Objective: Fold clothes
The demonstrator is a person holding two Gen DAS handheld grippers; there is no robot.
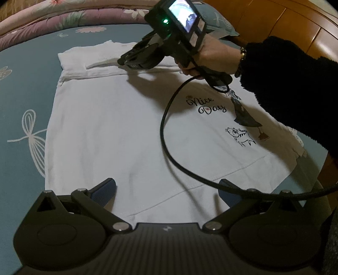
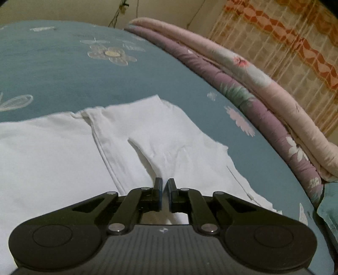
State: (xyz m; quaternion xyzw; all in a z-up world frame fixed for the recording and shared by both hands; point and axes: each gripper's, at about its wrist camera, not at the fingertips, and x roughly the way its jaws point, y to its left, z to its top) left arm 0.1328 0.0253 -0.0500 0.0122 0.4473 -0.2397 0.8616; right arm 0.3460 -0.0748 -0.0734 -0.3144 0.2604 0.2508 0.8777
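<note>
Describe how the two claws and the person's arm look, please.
Both claws, left claw and right claw, are black with blue ribbed pads. The right one carries a small lit screen, a green light and a black cable. The sleeve is dark and fuzzy, with a beaded bracelet.

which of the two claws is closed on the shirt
The right claw, held in the hand with the black fuzzy sleeve, is pinched shut on a fold of the white printed t-shirt. The left claw stands wide open over the hem.

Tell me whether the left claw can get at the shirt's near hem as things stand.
Probably yes: the left claw hangs open right over the hem of the white shirt. Only the black cable drapes nearby, across its right finger.
</note>
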